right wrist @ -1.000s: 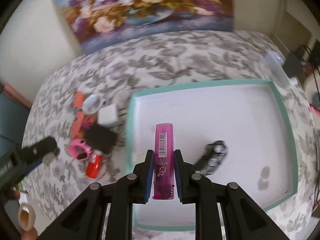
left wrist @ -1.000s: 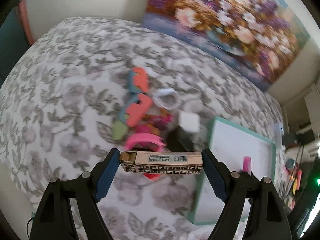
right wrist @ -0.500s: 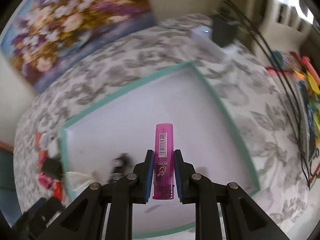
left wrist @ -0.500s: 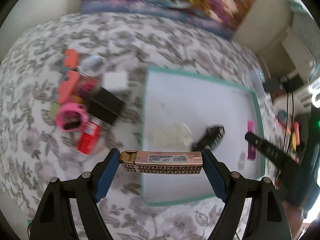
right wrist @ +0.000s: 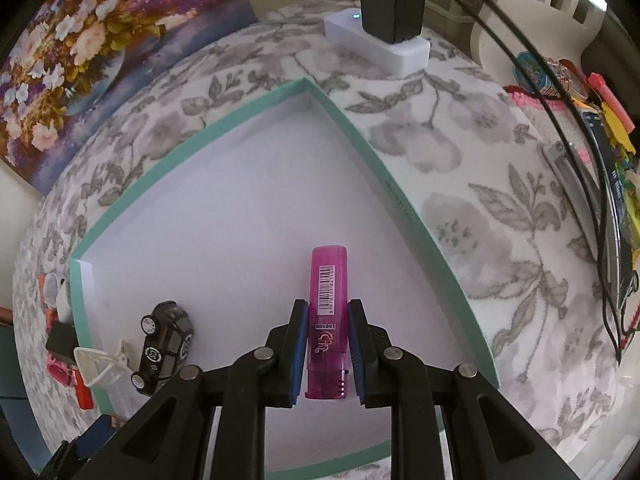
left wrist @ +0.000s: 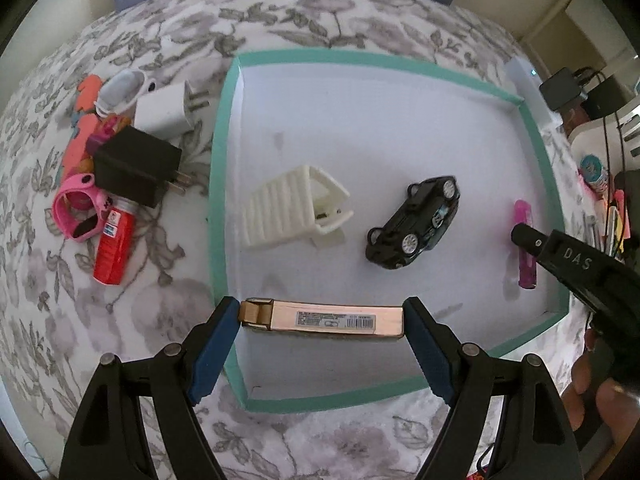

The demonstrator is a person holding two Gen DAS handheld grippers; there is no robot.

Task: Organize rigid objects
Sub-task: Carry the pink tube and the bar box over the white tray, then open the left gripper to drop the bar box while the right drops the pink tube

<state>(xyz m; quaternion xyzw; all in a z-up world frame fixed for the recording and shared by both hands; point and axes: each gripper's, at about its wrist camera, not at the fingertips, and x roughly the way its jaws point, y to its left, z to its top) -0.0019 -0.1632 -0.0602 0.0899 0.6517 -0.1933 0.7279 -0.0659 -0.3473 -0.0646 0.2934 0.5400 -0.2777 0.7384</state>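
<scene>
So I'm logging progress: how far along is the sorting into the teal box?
Done: the toy car and white clip lie in the teal box. In hand: left gripper holds a gold box, right gripper a pink lighter. Left: chargers, pink watch, red tube.

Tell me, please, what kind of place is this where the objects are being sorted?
Probably a room at home, perhaps a bedroom. The teal-rimmed tray lies on a grey floral cloth, maybe a bedspread; a flower painting leans against the wall, and a charger sits plugged into a white power block.
</scene>
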